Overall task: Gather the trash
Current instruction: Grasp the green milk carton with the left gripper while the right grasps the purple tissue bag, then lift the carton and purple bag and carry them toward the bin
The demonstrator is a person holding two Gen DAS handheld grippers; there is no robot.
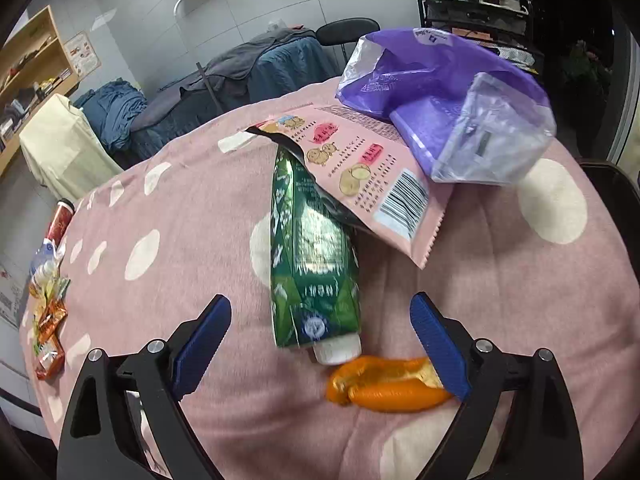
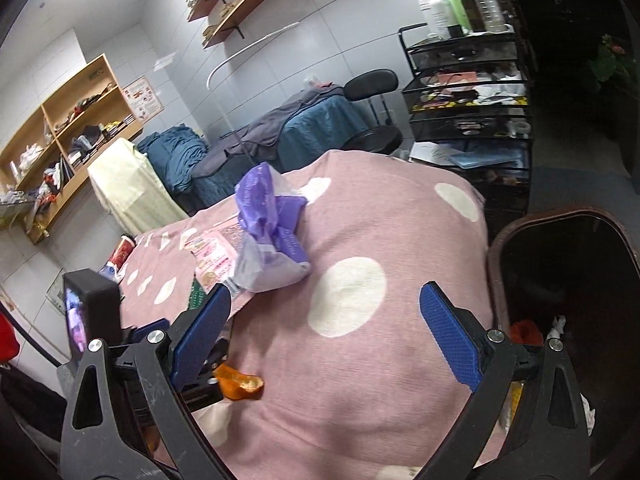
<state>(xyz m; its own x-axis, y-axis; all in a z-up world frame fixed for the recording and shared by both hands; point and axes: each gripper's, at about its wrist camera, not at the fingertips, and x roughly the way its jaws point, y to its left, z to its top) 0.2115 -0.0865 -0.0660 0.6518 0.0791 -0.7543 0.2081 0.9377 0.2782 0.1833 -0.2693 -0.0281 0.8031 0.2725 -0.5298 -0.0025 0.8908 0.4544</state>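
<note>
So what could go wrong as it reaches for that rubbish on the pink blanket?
The open left gripper straddles both the green tube's white cap and the orange wrapper, so it may grab neither cleanly. The pink snack bag rests on the tube; lifting the tube could drag it. The soft pink dotted blanket might snag.

- The left hand-held gripper [image 1: 320, 344] has its jaws spread wide; the white cap of the green plastic bottle [image 1: 310, 248] and the orange crumpled wrapper [image 1: 384, 384] lie between them, the wrapper touching the right jaw.
- The pink snack packet [image 1: 360, 176] overlaps the bottle's far end, and the purple plastic bag [image 1: 440, 92] sits on the packet, blocking a straight pass beyond.
- Bare pink polka-dot blanket [image 1: 172, 208] lies open to the left of the bottle.
- In front of the open-jawed right hand-held gripper [image 2: 324, 332] the blanket is free up to the bag.
- The dark round bin [image 2: 496, 248] stands just beside the blanket's right edge.
</note>
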